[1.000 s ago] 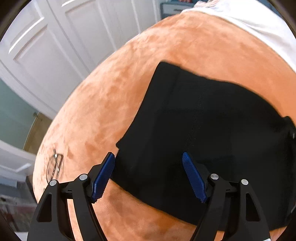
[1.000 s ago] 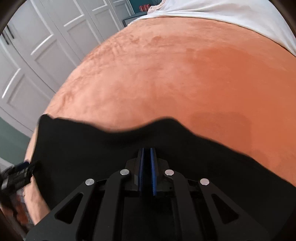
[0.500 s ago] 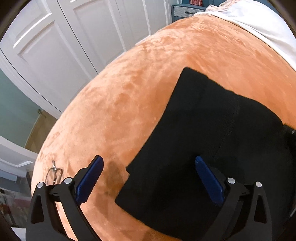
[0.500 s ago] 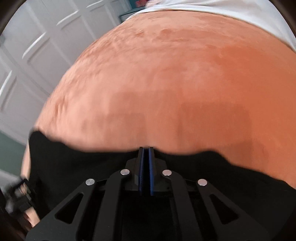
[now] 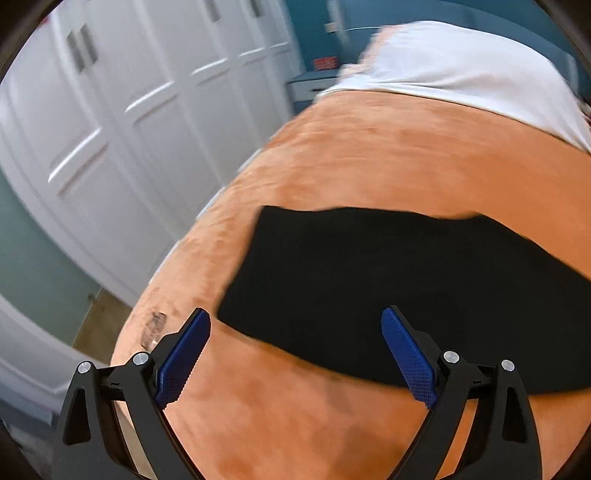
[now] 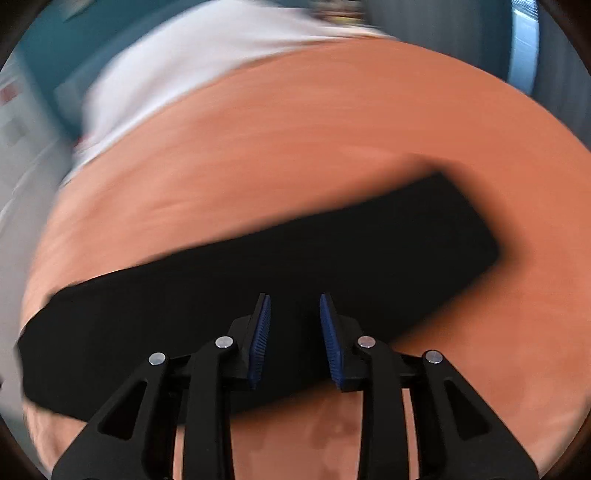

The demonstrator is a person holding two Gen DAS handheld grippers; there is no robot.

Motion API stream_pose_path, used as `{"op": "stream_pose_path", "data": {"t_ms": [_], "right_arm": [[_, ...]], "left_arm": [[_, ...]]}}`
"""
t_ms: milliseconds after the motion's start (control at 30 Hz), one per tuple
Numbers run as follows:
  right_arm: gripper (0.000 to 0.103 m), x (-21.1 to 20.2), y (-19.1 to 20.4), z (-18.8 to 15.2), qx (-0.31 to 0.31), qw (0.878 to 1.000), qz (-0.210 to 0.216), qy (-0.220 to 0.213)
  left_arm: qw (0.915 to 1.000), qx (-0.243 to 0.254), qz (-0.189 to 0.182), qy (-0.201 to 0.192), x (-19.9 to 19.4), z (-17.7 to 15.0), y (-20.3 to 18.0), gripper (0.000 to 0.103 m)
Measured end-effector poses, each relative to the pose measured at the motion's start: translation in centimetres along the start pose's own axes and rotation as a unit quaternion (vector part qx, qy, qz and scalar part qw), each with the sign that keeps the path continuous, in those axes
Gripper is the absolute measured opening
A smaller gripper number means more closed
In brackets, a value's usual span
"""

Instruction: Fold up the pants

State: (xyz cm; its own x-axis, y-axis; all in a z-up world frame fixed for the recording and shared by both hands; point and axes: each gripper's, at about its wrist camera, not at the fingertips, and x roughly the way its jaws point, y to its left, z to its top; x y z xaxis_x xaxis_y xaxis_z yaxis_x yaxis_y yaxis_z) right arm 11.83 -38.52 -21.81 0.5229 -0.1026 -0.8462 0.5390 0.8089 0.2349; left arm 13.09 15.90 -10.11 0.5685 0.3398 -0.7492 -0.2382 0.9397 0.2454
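- Pants, black fabric folded into a long flat band, lie on a plush orange blanket; neither claw is holding them.
- Left gripper, black plastic with blue ribbed pads: its jaws are spread wide and hold nothing. It sits just short of the near edge of the pants, with orange blanket showing between the fingers. The right-hand pad overlaps the near edge of the black fabric in this view (whether it touches cannot be told).
- Right gripper, same black build with blue pads: its jaws are parted by a narrow gap and released, nothing between them. Black fabric fills the space behind and beyond its tips.
- From the right wrist camera the pants run as a slanted band, low at the left, higher at the right, ending in a squared corner. The picture is blurred.
- From the left wrist camera the band reaches from centre to the right edge, its left end cut square.
- A small clear object lies on the blanket to the left of the left gripper, too blurred to identify.
- Beyond the blanket lies white bedding.
- White panelled wardrobe doors stand to the left, with a teal wall behind.
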Motion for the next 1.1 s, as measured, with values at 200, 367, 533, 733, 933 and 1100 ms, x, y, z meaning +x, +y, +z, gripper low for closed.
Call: {"op": "stream_pose_path", "data": {"t_ms": [200, 367, 533, 733, 933, 1100], "right_arm": [[0.054, 0.6, -14.2, 1.1, 0.15, 0.987, 0.051, 0.007], [0.059, 2.6, -14.1, 1.6, 0.159, 0.98, 0.118, -0.014], [0.018, 4.2, -12.6, 2.9, 0.152, 0.977, 0.147, 0.003], [0.016, -0.3, -9.1, 3.6, 0.14, 0.98, 0.138, -0.024], [0.016, -6.5, 7.6, 4.1, -0.039, 0.978, 0.203, -0.026], [0.016, -5.7, 25.0, -1.7, -0.208, 0.954, 0.216, 0.014]], "left_arm": [[0.9962, 0.043, -0.072, 0.021, -5.1, -2.8, -8.9, 0.092], [0.9893, 0.087, -0.107, 0.048, -7.0, -4.2, -14.2, 0.092], [0.9856, 0.113, -0.112, 0.057, -8.6, -5.6, -16.4, 0.092], [0.9787, 0.121, -0.145, 0.081, -9.0, -7.7, -15.8, 0.092], [0.9756, 0.095, -0.167, 0.106, -8.1, -9.9, -12.8, 0.092], [0.9802, 0.047, -0.158, 0.109, -7.0, -10.6, -7.1, 0.092]]}}
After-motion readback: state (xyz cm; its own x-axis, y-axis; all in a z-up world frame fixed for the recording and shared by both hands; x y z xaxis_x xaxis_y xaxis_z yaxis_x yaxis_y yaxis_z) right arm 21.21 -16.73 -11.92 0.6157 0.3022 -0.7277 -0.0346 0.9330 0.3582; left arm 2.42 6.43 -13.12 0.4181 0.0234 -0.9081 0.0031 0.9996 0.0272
